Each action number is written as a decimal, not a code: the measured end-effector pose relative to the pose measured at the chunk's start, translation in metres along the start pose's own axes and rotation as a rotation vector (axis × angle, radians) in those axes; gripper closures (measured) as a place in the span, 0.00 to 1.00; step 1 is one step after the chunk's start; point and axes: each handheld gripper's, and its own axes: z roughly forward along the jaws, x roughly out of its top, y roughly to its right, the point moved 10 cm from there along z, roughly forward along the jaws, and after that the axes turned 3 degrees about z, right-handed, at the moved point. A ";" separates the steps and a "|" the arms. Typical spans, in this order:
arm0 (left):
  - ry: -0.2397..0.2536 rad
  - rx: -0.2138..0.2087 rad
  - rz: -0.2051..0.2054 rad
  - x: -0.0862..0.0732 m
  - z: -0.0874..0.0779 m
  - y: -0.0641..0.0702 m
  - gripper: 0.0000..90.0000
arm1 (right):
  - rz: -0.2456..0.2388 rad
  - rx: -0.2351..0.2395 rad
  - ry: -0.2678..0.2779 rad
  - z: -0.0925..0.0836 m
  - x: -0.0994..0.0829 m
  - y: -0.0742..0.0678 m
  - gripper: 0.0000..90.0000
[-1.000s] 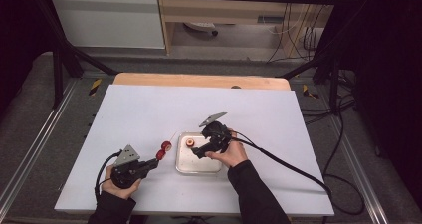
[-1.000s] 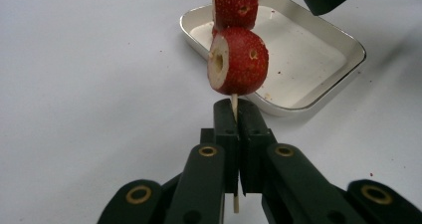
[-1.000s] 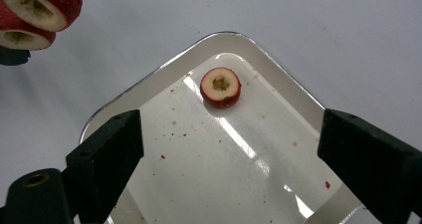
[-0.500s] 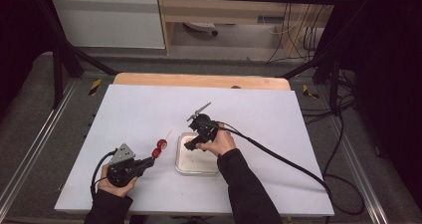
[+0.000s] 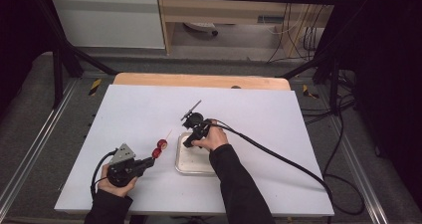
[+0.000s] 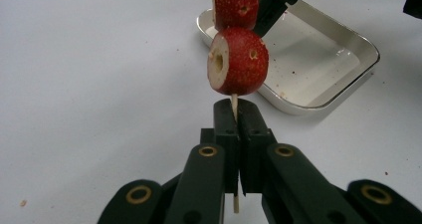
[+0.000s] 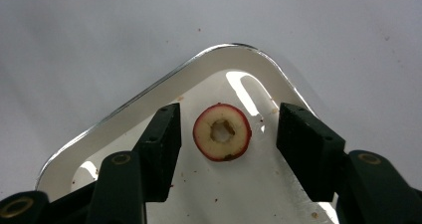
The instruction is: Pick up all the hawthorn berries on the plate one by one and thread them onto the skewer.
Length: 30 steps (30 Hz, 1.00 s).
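My left gripper (image 5: 151, 158) (image 6: 234, 122) is shut on the lower end of a thin wooden skewer (image 6: 234, 104) at the table's near left. Two cored red fruits (image 5: 160, 148) are threaded on the skewer, one (image 6: 238, 59) above the jaws and another (image 6: 235, 5) beyond it. The skewer's tip points at the white metal tray (image 5: 191, 163) (image 6: 323, 59). My right gripper (image 5: 188, 143) (image 7: 228, 134) points down into the tray's far left corner. A cored red fruit (image 7: 222, 132) lies there between its jaws, which have just been closing. Gaps remain on both sides, so the pads (image 7: 163, 134) do not touch it.
The white tabletop (image 5: 278, 114) has free room all around the tray. A wooden board (image 5: 199, 79) runs along its far edge. The right gripper's cable (image 5: 278, 157) trails off to the right. Crumbs dot the tray (image 7: 149, 97) floor.
My right gripper has moved left over the tray and sunk toward its far left corner, its jaws narrowing. The left gripper and skewer have stayed put.
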 end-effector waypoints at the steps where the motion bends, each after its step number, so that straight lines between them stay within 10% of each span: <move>1: 0.001 0.001 -0.001 0.000 0.000 0.000 0.98 | 0.001 0.001 -0.003 0.001 0.000 0.001 0.50; 20: -0.002 -0.002 0.006 0.000 0.001 0.002 0.98 | 0.019 0.021 -0.023 0.005 -0.002 0.000 0.68; 30: 0.017 0.000 0.007 0.003 -0.002 0.005 0.98 | 0.149 0.063 0.073 -0.028 0.005 -0.008 0.68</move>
